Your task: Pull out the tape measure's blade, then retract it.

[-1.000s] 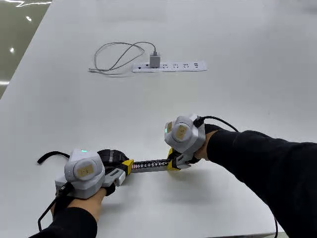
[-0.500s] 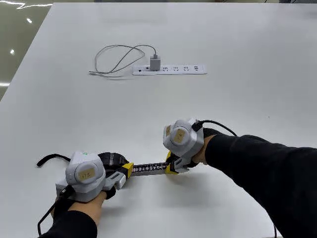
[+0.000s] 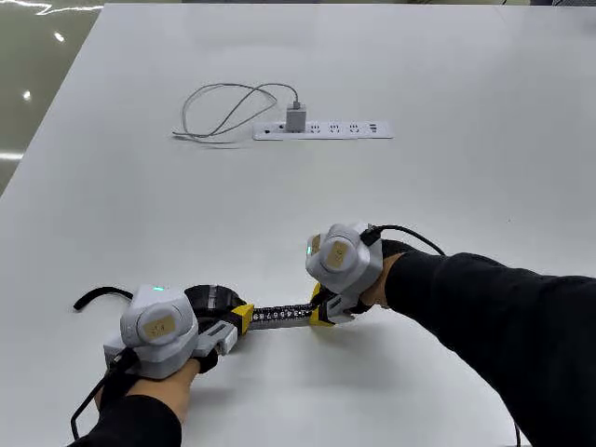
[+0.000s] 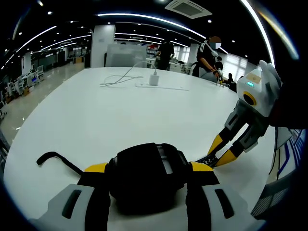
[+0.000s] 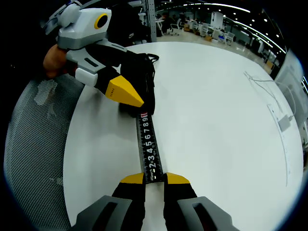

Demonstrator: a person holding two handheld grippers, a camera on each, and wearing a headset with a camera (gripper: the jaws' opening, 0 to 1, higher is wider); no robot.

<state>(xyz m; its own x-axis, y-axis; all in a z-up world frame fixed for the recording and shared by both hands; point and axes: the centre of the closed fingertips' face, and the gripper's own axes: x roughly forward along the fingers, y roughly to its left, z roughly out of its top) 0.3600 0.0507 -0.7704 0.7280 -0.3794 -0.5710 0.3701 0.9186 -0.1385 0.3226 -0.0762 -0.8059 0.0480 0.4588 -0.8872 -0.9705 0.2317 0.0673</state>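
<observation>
The black tape measure [image 4: 147, 175] is held on the near side of the white table [image 3: 419, 186], to the left. It is squeezed between the yellow-tipped jaws of the left gripper [image 3: 237, 321], which are spread about as wide as the case. A black strap [image 3: 98, 298] is seen lying on the table to the left of the case. The blade [image 5: 148, 149] is pulled out a short way to the right, and black numbers are shown on it. Whether it touches the table cannot be told. Its end is pinched by the right gripper [image 5: 155, 179], whose jaws are closed narrow on it. On the far side of the table, a white power strip [image 3: 326, 129] is laid flat. A charger [image 3: 296, 118] is plugged into it, and a thin cable [image 3: 223, 107] is looped to its left.
</observation>
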